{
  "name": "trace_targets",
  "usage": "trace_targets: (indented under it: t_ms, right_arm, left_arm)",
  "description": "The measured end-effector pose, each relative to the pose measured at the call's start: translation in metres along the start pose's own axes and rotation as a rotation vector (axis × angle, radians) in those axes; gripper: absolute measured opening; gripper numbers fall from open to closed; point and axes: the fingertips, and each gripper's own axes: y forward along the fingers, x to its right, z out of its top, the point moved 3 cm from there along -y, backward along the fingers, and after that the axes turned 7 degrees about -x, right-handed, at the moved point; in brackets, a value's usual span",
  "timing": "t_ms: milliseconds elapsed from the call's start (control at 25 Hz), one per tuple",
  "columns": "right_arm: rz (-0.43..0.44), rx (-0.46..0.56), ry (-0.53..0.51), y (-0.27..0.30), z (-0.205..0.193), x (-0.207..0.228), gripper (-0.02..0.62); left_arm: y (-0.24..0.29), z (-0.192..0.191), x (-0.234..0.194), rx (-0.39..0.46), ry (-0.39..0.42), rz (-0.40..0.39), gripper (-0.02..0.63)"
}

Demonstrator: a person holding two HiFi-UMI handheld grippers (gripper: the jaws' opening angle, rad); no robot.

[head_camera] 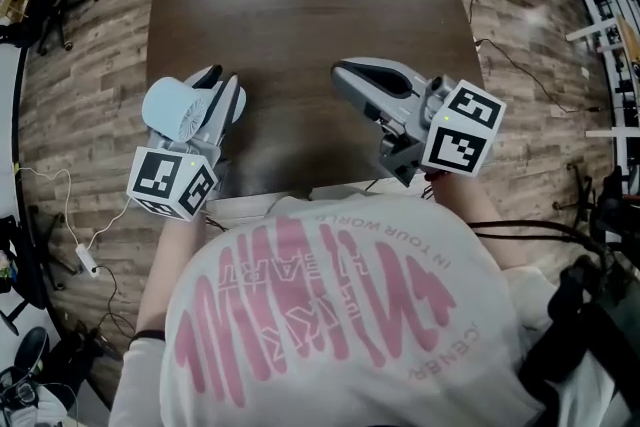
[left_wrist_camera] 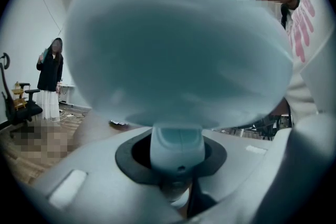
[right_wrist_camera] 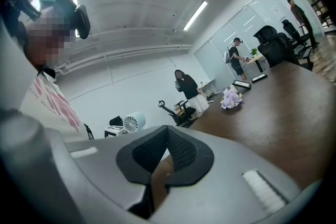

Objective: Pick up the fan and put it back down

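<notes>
Bright, even overhead light from ceiling strips point(right_wrist_camera: 195, 15), soft sheen on the dark tabletop point(head_camera: 300, 35), all views fisheye-bent, both gripper views vignetted black at the corners, fan point(left_wrist_camera: 178, 44) filling the left gripper view, close and out of focus.

From the head we look steeply down over the table point(head_camera: 300, 15), near its close edge; the left gripper view presses close against the fan point(left_wrist_camera: 178, 44), which fills it; the right gripper view faces level along the table, sharing its top and the flowers point(right_wrist_camera: 230, 98) with the head view.
</notes>
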Motion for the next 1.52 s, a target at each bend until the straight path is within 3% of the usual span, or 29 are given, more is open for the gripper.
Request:
trace_targets:
  t_ms: [520, 840, 1520]
  right_arm:
    - [0.007, -0.030, -0.057, 0.008, 0.004, -0.007, 0.006]
    - [-0.004, -0.023, -0.044, 0.006, 0.002, -0.002, 0.006]
    - [-0.042, -0.028, -0.003, 0.004, -0.005, 0.014, 0.006]
  left_arm:
    - [0.003, -0.006, -0.005, -0.005, -0.019, 0.011, 0.118]
    - [0.019, -0.024, -0.005, -0.060, 0.007, -0.007, 0.118]
    - [0.047, -0.062, -0.021, -0.159, -0.035, -0.007, 0.118]
